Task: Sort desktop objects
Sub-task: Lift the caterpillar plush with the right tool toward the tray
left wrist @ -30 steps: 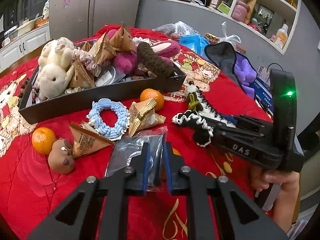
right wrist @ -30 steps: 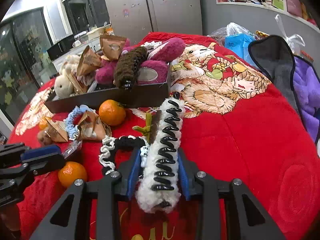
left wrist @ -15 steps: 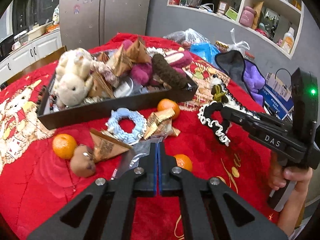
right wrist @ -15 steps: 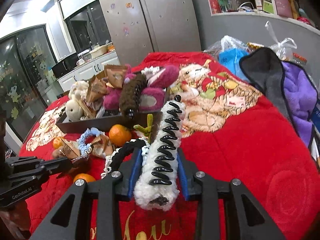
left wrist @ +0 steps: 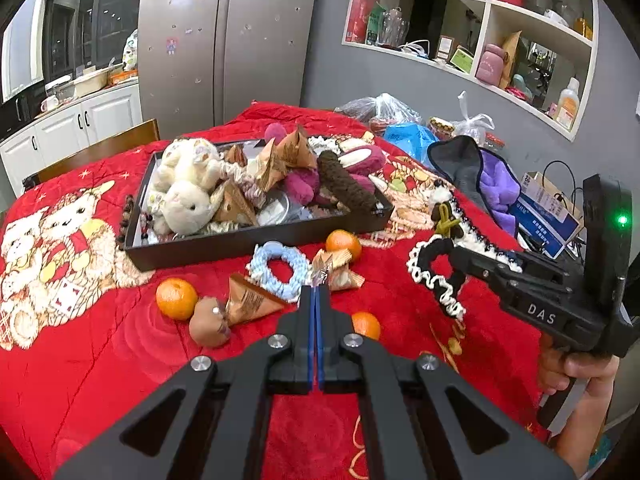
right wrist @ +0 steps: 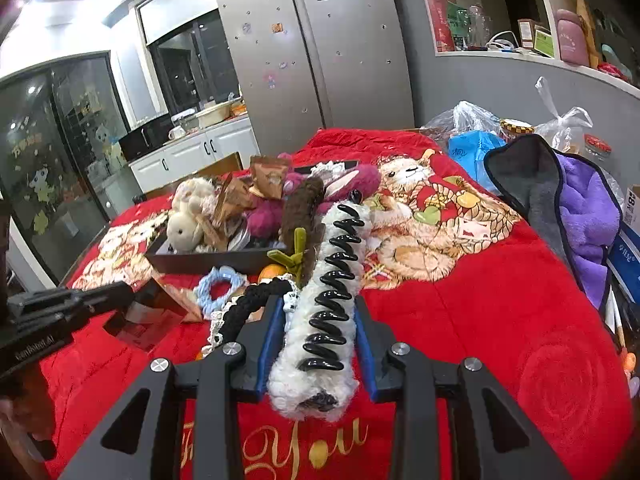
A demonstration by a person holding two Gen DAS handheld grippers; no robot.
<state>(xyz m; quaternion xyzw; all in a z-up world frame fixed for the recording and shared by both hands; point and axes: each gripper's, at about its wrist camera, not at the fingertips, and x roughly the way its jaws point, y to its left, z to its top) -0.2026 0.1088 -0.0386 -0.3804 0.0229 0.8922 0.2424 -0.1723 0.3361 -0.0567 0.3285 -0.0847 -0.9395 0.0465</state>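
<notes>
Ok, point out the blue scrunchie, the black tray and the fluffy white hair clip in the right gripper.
blue scrunchie (left wrist: 262,265), left wrist view, on its ruffled left side.
black tray (left wrist: 224,245), left wrist view, on its near outer wall.
fluffy white hair clip (right wrist: 316,384), right wrist view, on the fleece at its near end.

Steel fridge (left wrist: 224,40), grey wall (left wrist: 320,60), white shelves (left wrist: 480,20), kitchen cabinets (left wrist: 80,124)

The red blanket (right wrist: 500,300) looked soft and plush. The fuzzy white hair clip (right wrist: 320,320) bore glossy black plastic teeth. The tray (left wrist: 256,240) was matt black, the refrigerator (left wrist: 224,40) brushed metal. The mandarin (left wrist: 177,298) had dimpled skin; the blue scrunchie (left wrist: 276,270) looked woolly, the triangular packets (left wrist: 250,300) like creased paper.
</notes>
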